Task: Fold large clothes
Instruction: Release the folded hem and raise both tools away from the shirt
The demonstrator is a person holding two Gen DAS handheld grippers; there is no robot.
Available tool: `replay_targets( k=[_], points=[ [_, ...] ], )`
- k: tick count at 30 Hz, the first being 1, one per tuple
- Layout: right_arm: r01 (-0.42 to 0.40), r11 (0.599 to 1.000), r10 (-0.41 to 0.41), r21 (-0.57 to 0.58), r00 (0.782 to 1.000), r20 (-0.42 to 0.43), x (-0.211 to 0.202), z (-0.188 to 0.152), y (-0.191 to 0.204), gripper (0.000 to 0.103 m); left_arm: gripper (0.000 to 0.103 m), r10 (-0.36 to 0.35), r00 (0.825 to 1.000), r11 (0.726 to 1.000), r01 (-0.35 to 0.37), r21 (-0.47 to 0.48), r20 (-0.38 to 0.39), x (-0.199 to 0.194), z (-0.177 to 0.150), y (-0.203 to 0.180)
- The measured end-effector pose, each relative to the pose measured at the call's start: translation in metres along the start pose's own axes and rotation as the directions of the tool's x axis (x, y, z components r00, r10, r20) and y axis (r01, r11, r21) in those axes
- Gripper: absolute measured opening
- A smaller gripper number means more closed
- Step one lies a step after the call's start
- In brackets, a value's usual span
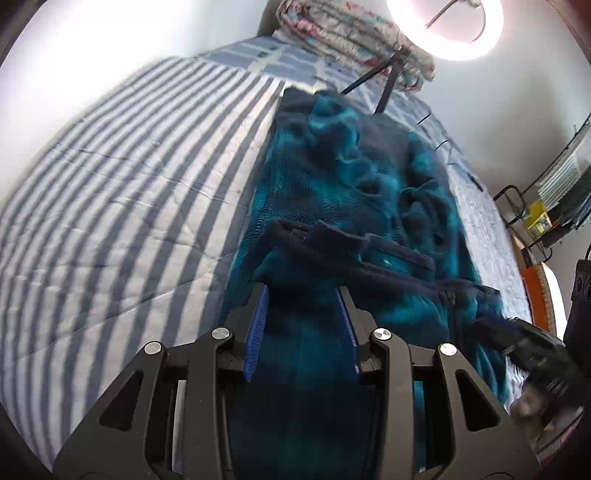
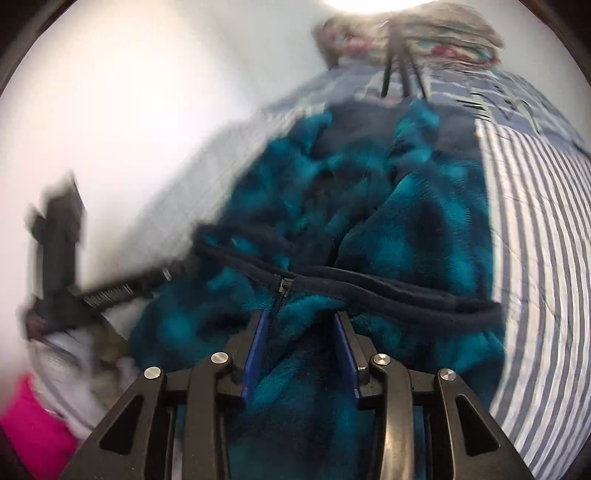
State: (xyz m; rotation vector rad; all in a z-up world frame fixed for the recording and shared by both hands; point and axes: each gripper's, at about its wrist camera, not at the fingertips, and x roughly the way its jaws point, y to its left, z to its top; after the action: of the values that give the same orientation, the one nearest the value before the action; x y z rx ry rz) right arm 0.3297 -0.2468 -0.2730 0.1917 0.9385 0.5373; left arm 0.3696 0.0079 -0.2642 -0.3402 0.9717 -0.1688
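Note:
A teal and navy checked fleece jacket [image 1: 354, 177] with dark trim lies crumpled along the striped bed [image 1: 110, 192]. My left gripper [image 1: 303, 291] points down at its near hem, and the blue pads [image 1: 258, 325] press on fleece that fills the gap. In the right wrist view the same jacket [image 2: 406, 206] shows its zipper [image 2: 285, 286] and navy hem band. My right gripper [image 2: 301, 314] is shut on a bunch of fleece just below that zipper. The other gripper appears blurred at the jacket's edge in each view, on the right [image 1: 528, 347] and on the left [image 2: 107, 295].
A ring light [image 1: 443, 29] on a black tripod stands at the bed's far end beside a folded floral quilt [image 1: 351, 33]. A shelf with papers [image 1: 561, 192] stands to the right of the bed. A pink sleeve [image 2: 29, 428] shows at lower left.

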Motion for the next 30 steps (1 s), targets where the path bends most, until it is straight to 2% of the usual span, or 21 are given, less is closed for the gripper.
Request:
replay_targets(
  k=[1, 3, 6, 7, 10, 12, 13, 15, 16, 18, 21, 24, 30],
  points=[
    [-0.016, 1.0, 0.015, 0.027, 0.999, 0.046, -0.017, -0.005, -0.006, 0.041, 0.039, 0.002, 1.0, 1.0, -0.002, 0.006, 0.01, -0.009, -0.002, -0.002],
    [0.01, 0.996, -0.019, 0.088, 0.995, 0.102, -0.044, -0.017, -0.021, 0.047, 0.039, -0.006, 0.999, 1.0, 0.006, 0.02, 0.033, -0.027, -0.011, 0.0],
    [0.057, 0.984, -0.08, 0.17, 0.988, 0.132, -0.075, -0.045, -0.043, 0.046, 0.039, -0.038, 0.999, 0.999, 0.037, 0.031, 0.016, -0.04, -0.029, 0.009],
    [0.048, 0.981, -0.074, 0.189, 0.989, 0.129, -0.081, -0.056, -0.049, 0.046, 0.039, -0.028, 1.0, 0.999, 0.028, 0.04, 0.002, -0.04, -0.036, 0.011],
    [0.062, 0.978, -0.08, 0.202, 0.993, 0.085, -0.078, -0.077, -0.053, 0.039, 0.041, 0.034, 0.999, 0.999, -0.032, 0.034, -0.032, -0.027, -0.049, 0.018],
    [0.089, 0.976, -0.099, 0.197, 0.994, 0.04, -0.066, -0.089, -0.05, 0.038, 0.056, 0.047, 0.997, 0.999, -0.048, -0.005, -0.065, -0.014, -0.055, 0.026],
    [0.13, 0.974, -0.133, 0.185, 0.991, -0.001, -0.054, -0.094, -0.049, 0.036, 0.06, 0.047, 0.997, 0.999, -0.048, -0.02, -0.065, -0.013, -0.057, 0.03],
    [0.195, 0.967, -0.188, 0.162, 0.981, -0.055, -0.041, -0.102, -0.047, 0.035, 0.061, 0.041, 0.996, 0.997, -0.045, -0.059, -0.075, -0.015, -0.056, 0.033],
    [0.203, 0.964, -0.198, 0.172, 0.979, -0.049, -0.044, -0.101, -0.046, 0.035, 0.06, 0.051, 0.996, 0.996, -0.056, -0.07, -0.076, -0.021, -0.055, 0.031],
    [0.215, 0.958, -0.209, 0.188, 0.977, -0.047, -0.056, -0.097, -0.042, 0.036, 0.053, 0.078, 0.995, 0.996, -0.081, -0.047, -0.059, -0.039, -0.055, 0.023],
    [0.198, 0.968, -0.202, 0.153, 0.979, 0.01, -0.09, -0.093, -0.026, 0.036, 0.052, 0.071, 0.997, 0.997, -0.071, 0.008, 0.008, -0.082, -0.055, 0.008],
    [0.166, 0.979, -0.177, 0.123, 0.98, 0.09, -0.132, -0.091, -0.004, 0.037, 0.052, 0.043, 0.997, 0.999, -0.044, 0.02, 0.065, -0.122, -0.052, -0.001],
    [0.19, 0.981, -0.196, 0.049, 0.955, 0.221, -0.205, -0.069, 0.045, 0.039, 0.052, -0.006, 0.983, 0.999, -0.002, 0.044, 0.184, -0.22, -0.022, -0.028]
  ],
)
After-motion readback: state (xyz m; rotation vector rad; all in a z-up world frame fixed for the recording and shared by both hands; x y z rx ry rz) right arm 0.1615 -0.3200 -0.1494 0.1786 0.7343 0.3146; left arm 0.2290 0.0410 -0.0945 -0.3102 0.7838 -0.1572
